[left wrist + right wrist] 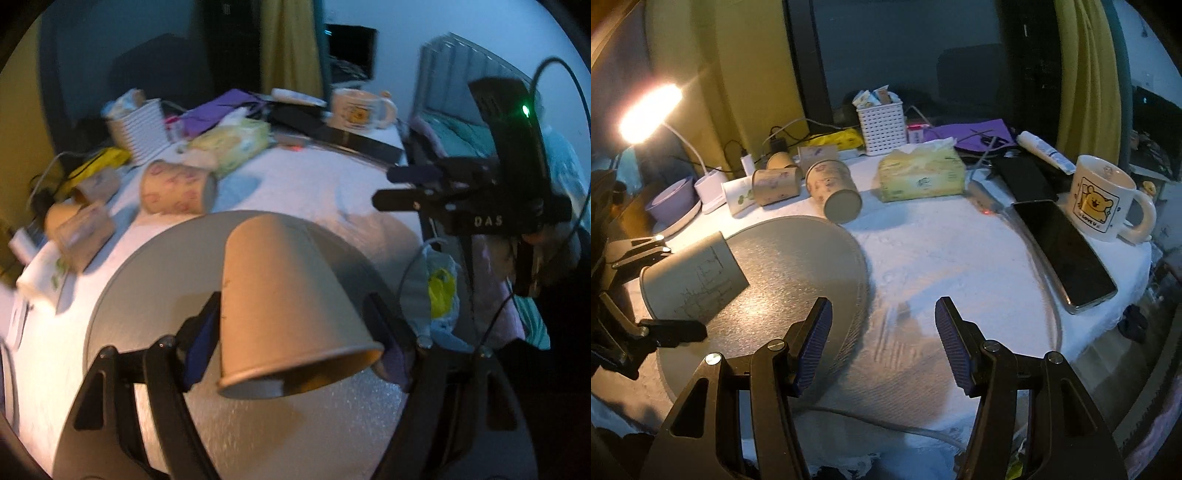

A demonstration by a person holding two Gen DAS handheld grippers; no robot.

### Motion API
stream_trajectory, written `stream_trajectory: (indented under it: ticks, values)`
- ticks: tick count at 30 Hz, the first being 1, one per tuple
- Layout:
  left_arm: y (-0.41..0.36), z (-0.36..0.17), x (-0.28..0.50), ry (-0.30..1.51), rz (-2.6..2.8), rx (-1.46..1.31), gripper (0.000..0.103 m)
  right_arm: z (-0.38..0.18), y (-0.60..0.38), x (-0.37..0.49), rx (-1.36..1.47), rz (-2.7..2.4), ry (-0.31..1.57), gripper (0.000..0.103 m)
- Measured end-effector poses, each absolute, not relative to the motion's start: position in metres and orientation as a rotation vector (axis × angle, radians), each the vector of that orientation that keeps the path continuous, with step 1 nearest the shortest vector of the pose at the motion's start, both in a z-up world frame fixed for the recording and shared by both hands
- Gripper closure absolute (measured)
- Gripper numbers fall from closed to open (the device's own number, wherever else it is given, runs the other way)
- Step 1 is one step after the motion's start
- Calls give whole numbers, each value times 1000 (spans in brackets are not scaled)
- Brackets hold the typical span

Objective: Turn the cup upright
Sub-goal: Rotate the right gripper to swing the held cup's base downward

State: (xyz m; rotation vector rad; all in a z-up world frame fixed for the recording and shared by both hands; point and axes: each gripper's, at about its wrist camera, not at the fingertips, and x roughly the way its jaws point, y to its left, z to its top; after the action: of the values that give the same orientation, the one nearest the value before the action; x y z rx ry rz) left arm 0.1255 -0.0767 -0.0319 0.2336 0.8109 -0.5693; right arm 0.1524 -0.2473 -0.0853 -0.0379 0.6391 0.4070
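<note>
A lit desk lamp (650, 112) glows beside yellow curtains (1082, 74) and a dark window (905, 48).

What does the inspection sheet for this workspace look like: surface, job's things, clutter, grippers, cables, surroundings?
Surface: white-covered table with a round grey mat.
Job's things: paper cup tilted, mouth down toward the camera, lifted over the mat.
Clutter: patterned cups on their sides, tissue box, bear mug, phone, white basket.
Grippers: left hand-held gripper shut on the paper cup; right hand-held gripper open, holding nothing.
Cables: white cable near the table's front edge.
Surroundings: lit desk lamp, yellow curtain.
</note>
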Motion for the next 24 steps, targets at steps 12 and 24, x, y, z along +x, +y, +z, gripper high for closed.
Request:
stream_trajectory:
  ticks: [12,24]
  values:
    - [-90,-48,143,856,-741,314,27,-89,-240,172,-60,414,660,42]
    - [-94,-59,153,884,-826,303,26,-96,-216,194,-92,478,681,42]
